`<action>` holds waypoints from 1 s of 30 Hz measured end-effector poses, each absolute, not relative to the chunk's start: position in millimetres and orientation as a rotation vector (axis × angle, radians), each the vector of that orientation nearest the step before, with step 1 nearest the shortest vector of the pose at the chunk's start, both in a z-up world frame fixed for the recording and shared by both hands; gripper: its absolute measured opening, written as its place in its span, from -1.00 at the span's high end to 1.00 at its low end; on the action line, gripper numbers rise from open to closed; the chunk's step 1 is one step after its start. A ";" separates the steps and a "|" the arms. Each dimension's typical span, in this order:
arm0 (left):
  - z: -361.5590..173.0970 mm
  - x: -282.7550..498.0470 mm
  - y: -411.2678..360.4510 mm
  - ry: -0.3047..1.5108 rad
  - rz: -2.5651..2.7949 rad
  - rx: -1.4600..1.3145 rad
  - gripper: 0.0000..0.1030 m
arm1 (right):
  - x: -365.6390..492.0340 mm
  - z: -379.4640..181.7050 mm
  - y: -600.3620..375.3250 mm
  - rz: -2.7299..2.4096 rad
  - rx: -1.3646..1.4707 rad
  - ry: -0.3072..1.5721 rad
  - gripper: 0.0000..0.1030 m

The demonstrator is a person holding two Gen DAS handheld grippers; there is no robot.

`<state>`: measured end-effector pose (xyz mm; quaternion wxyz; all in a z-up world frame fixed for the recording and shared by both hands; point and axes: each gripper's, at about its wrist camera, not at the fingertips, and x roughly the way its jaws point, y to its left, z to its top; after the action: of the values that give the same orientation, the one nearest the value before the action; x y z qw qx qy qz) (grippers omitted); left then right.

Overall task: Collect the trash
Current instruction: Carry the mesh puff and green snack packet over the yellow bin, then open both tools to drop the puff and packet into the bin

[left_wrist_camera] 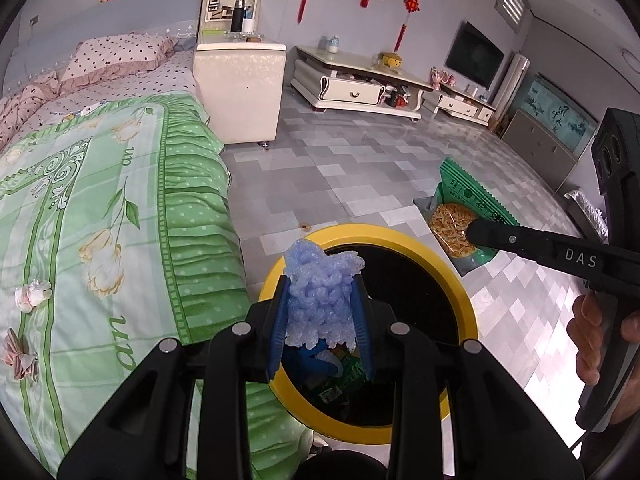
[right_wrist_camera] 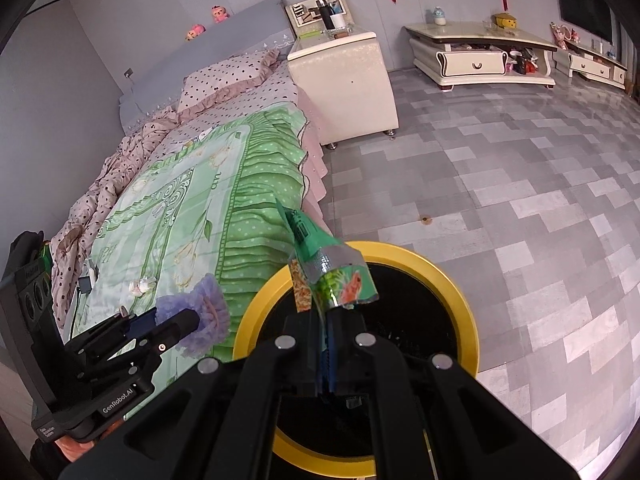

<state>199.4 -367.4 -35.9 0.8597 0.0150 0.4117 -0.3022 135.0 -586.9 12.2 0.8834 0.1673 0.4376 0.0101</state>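
The left gripper (left_wrist_camera: 322, 312) squeezes a blue foam wad (left_wrist_camera: 320, 296) between its fingers, held above the near left rim of the yellow-rimmed bin (left_wrist_camera: 466, 300); the wad sticks up and away past the fingertips. The right gripper (right_wrist_camera: 326, 320) is pinched tight on a green snack bag (right_wrist_camera: 328, 268), its long axis running up and leftward over the bin. Only the left view shows rubbish already inside the bin, while only the right view shows the bag's fish picture.

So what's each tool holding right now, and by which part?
Left tool is shut on the blue foam wad, gripped at its lower sides. Right tool pinches the green snack packet by its bottom edge. Both hang over the yellow-rimmed bin.
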 end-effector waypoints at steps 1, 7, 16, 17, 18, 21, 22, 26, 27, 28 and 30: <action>-40.3 201.6 -367.9 0.873 -0.636 0.031 0.44 | 135.8 8.9 -587.7 0.017 0.350 0.917 0.97; -61.1 205.0 -375.2 0.904 -0.641 0.047 0.43 | 142.3 -8.9 -593.8 0.005 0.370 0.955 0.97; -71.2 209.2 -375.7 0.925 -0.652 0.040 0.37 | 147.4 -17.8 -597.7 -0.005 0.391 0.967 0.96; -71.5 208.9 -375.3 0.927 -0.654 0.035 0.37 | 147.8 -17.5 -598.1 -0.007 0.395 0.967 0.96; -71.3 209.4 -374.9 0.928 -0.655 0.030 0.35 | 147.6 -17.3 -598.5 -0.010 0.394 0.967 0.96; -69.4 208.8 -374.1 0.924 -0.657 0.021 0.30 | 147.1 -15.8 -599.7 -0.020 0.394 0.964 0.94; -69.1 209.1 -373.8 0.925 -0.658 0.022 0.27 | 147.0 -15.6 -600.3 -0.024 0.396 0.965 0.90; -68.3 210.2 -369.9 0.928 -0.646 0.006 0.07 | 145.1 -14.2 -603.1 -0.036 0.406 0.959 0.63; -68.0 210.1 -368.8 0.928 -0.646 0.003 0.05 | 144.7 -14.1 -603.8 -0.041 0.408 0.961 0.61; -67.7 209.9 -367.4 0.926 -0.644 0.002 0.02 | 144.5 -13.9 -603.9 -0.042 0.408 0.961 0.61; -66.1 209.9 -364.5 0.921 -0.642 0.000 -0.04 | 143.4 -12.9 -604.3 -0.051 0.408 0.960 0.58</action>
<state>209.9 -364.5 -66.1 0.8465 0.0000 0.4367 -0.3045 143.4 -604.3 -12.9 0.8667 0.1948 0.4586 -0.0246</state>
